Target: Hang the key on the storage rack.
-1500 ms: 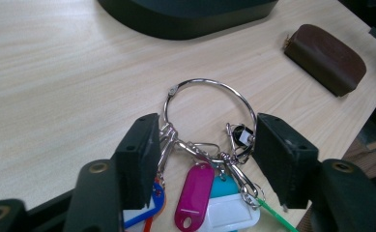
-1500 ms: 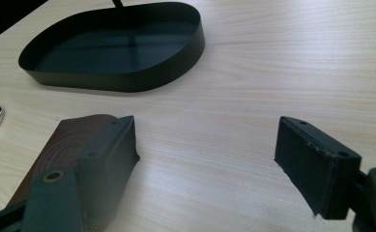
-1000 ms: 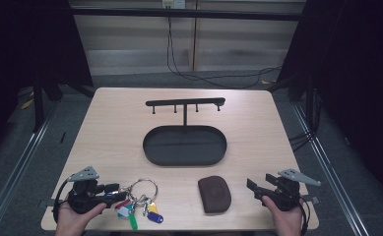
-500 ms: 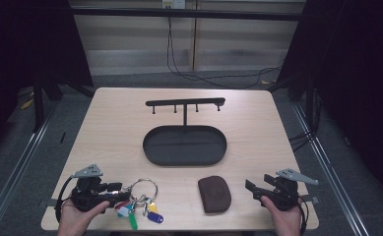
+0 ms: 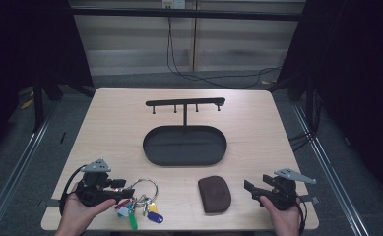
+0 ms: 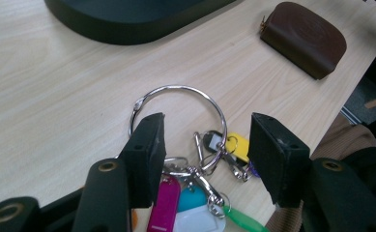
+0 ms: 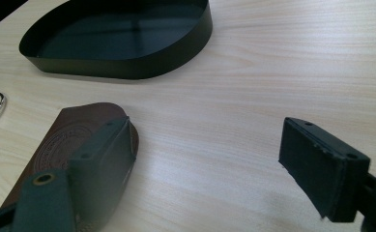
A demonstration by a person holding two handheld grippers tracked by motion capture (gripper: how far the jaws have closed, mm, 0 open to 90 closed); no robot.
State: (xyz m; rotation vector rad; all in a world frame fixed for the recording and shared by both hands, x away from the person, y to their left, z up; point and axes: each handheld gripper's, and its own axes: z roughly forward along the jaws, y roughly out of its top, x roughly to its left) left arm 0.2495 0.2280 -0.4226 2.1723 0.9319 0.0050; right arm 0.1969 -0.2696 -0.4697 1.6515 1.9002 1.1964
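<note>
1. My light wooden bench (image 5: 115, 123) stands in a dark room, with cables on the floor beyond its far edge.
2. My left tongs (image 6: 202, 150) gape open, jaws either side of the key bunch (image 6: 200, 193) and its big steel ring (image 6: 178, 116); nothing is gripped.
3. Coloured tags (image 5: 152, 216) lie just beside those tongs.
4. My right tongs (image 7: 205, 169) are open too, holding nothing.
5. The brown leather pouch (image 7: 65, 140) lies flat beside the right tongs' left jaw; I cannot tell whether they touch.
6. Ahead of both tongs sits the black oval tray (image 5: 152, 147), its hook rack (image 5: 185, 102) upright behind.
</note>
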